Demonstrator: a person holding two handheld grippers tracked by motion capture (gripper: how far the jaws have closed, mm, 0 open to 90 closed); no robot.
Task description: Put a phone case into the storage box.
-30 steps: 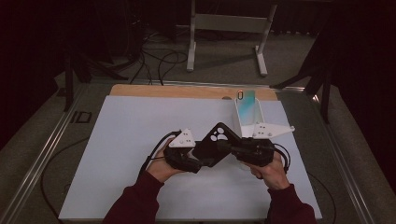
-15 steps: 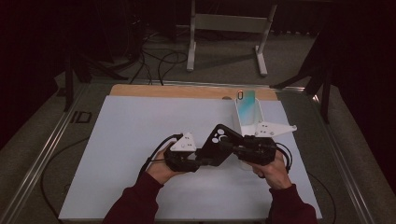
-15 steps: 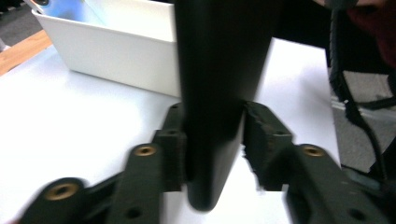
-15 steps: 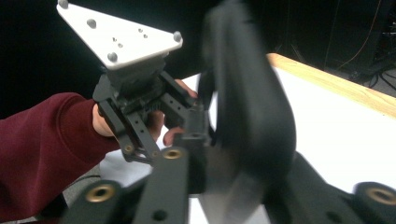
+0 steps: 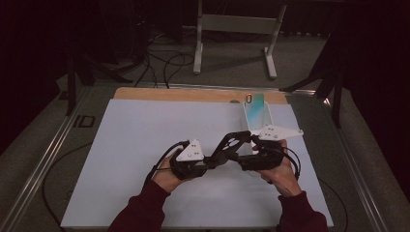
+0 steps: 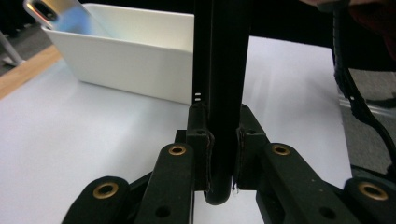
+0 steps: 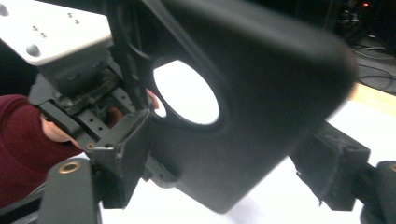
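On white table point(image 5: 145, 145): one black case point(image 5: 231, 145), one tray point(image 5: 261, 118).

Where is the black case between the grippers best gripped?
Its thin edge, from the side, jaws across the two flat faces: the black case is a flat shell standing edge-on. The left gripper, jaws just closing, pinches it that way.

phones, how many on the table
1. The phone leans in the white bin at the table's far right edge, beyond the right gripper; its top corner also shows in the left gripper view. Others may lie hidden inside the bin.
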